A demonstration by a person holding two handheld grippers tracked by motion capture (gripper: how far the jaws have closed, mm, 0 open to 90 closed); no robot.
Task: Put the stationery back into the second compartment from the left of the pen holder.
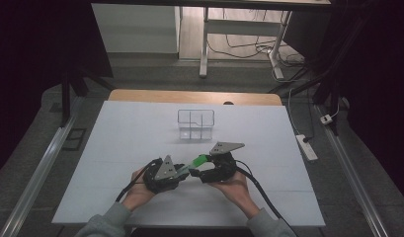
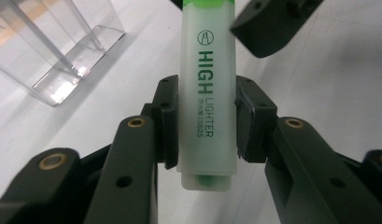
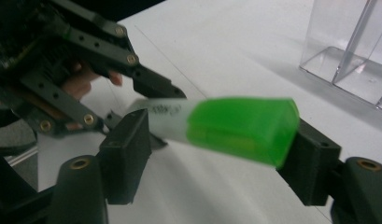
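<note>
Holding the highlighter off the table, near the front edge, roughly centre, between the two grippers.

Left first. Left hand carries the left gripper. In the left gripper view its jaws are closed down onto the pale translucent barrel, pads pressing on both flat sides, just above the barrel's blunt end. Print on the barrel reads "HIGH LIGHTER". Barrel runs straight away from that camera, green cap end farthest out. One black jaw of the other gripper cuts in at top right of that view, close to the barrel near the cap.

Middle: in the high view the highlighter bridges the gap between the grippers, tilted, pale end low on the left, green cap higher on the right.

Right: right hand carries the right gripper. In the right gripper view the green cap sits between its two jaws, pads on either side. The picture is motion-blurred there. Left pad looks at or near the barrel, right pad just behind the cap end. Can't tell whether it's clamped or merely around it.

Far side: clear plastic organizer with divided compartments, upright on the table, well apart from both grippers, beyond them and centred.
</note>
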